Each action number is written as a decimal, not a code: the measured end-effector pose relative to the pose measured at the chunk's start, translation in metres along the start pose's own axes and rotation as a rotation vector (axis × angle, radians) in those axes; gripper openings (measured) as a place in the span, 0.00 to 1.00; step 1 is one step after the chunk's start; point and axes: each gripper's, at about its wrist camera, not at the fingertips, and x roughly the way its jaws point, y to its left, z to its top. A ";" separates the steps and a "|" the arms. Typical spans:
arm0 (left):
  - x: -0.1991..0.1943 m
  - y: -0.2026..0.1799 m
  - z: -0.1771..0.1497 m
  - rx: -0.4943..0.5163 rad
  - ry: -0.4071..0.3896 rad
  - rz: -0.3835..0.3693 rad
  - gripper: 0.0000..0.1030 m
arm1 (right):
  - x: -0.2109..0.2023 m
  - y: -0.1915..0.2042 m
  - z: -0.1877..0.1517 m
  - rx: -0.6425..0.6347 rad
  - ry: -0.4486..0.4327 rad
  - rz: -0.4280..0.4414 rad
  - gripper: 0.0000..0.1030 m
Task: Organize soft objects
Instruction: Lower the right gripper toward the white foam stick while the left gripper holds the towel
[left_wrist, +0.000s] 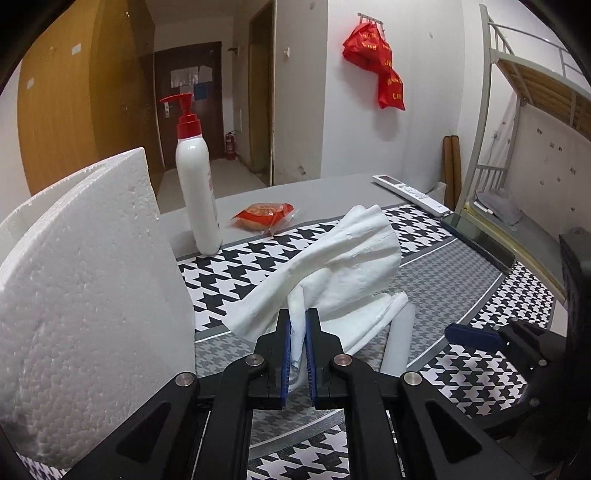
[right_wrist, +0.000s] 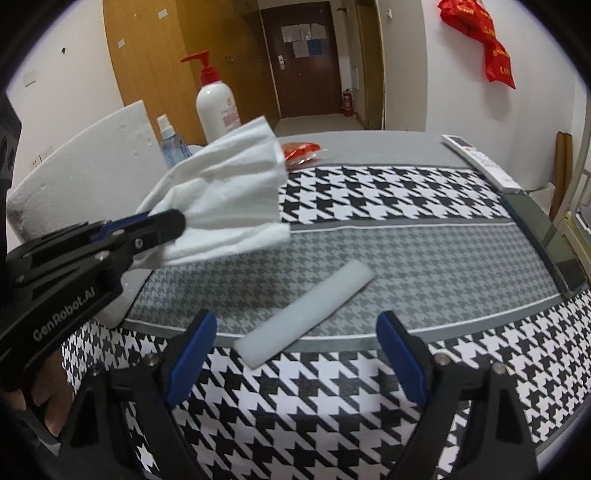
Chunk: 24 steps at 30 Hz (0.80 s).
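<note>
Left tool (left_wrist: 297, 325) clamped tight on white cloth (left_wrist: 343, 254), cloth lifted clear above surface (right_wrist: 369, 236). Right tool (right_wrist: 295, 354) spread wide, holding nothing, hovering over white foam strip (right_wrist: 306, 314) lying flat on houndstooth cover. Foam block (left_wrist: 85, 295) just left.

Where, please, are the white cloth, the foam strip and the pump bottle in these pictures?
white cloth (right_wrist: 229, 192): right wrist view, middle of its fanned folds.
foam strip (right_wrist: 304, 314): right wrist view, centre of its top face.
pump bottle (left_wrist: 195, 184): left wrist view, white body.
</note>
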 end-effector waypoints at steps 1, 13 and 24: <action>0.000 0.001 0.000 -0.003 -0.001 0.004 0.08 | 0.001 0.001 0.000 -0.005 0.001 -0.002 0.88; -0.002 0.002 -0.001 -0.020 -0.009 0.000 0.08 | 0.017 0.009 0.000 -0.011 0.061 -0.044 0.76; 0.003 -0.004 -0.002 -0.012 0.008 -0.031 0.08 | -0.004 -0.004 -0.005 0.000 0.050 -0.056 0.69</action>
